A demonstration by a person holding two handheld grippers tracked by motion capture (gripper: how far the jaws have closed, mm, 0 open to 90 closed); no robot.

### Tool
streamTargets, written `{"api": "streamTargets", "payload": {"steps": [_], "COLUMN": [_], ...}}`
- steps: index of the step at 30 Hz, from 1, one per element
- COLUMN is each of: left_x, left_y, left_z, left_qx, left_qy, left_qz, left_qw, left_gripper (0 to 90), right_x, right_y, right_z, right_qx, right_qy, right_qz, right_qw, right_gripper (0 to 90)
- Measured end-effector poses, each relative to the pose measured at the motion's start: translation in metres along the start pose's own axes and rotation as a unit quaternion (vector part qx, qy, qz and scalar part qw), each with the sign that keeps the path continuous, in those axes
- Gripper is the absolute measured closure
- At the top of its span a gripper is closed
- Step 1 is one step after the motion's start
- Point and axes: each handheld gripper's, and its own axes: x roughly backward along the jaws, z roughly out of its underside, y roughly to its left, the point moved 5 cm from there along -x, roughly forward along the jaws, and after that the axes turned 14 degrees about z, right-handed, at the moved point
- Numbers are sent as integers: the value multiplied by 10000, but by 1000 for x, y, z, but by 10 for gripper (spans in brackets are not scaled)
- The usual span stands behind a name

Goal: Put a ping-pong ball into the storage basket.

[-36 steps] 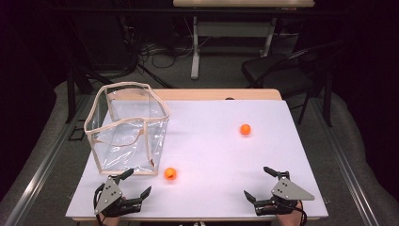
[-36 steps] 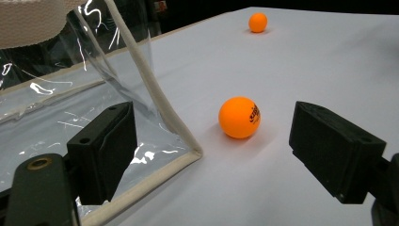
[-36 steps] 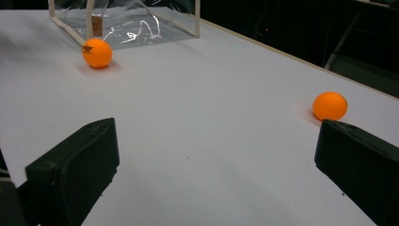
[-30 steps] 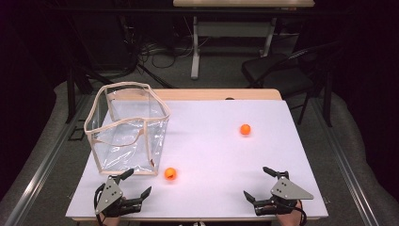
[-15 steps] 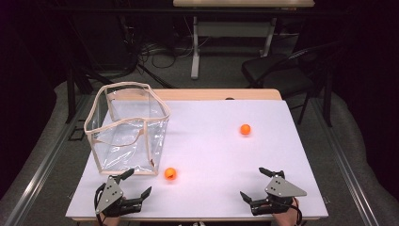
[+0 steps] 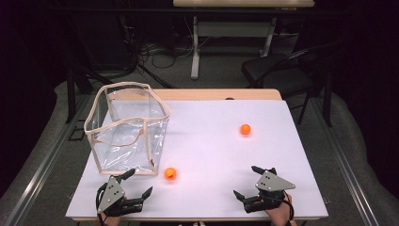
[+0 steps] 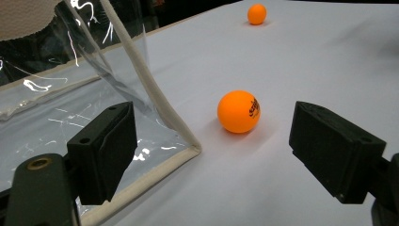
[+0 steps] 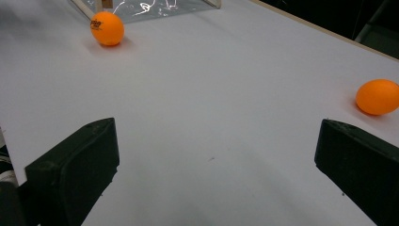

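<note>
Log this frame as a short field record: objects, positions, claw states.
surface: white table top
container: clear plastic bag with beige trim, upright, open at the top, table's left
ball 1: orange ping-pong ball with print, beside the bag's near corner, apart from it
ball 2: plain orange ping-pong ball, right of centre
left claw: open, facing ball 1
right claw: open, holding nothing
</note>
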Motion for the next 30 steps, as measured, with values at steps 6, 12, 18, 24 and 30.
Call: {"api": "streamTargets", "payload": {"steps": [6,12,18,24,30], "left_x": [-1,0,0,-1,0], "left_y": [0,0,0,1,1], "left_z": [0,0,0,0,1], "left_qx": [-8,-2,-4,18,36], "left_qy": [17,8,7,-2,-2], "left_qz": [-5,21,30,23,15], "left_qw": [10000,10000,10000,10000,10000], "left_gripper": [158,158,158,158,158], "right_x": [-11,-24,-34,-43,-51], "right_y": [10,23,31,38,46], "right_z": [-8,-13,-18,-21,-25], "right_qx": [74,169,236,224,244], "right_qy": [16,120,210,315,383], "right_qz": [-161,-332,-435,-566,-677], "right_qw": [9998,9992,9986,9976,9967], "right_gripper": [0,0,0,0,0]}}
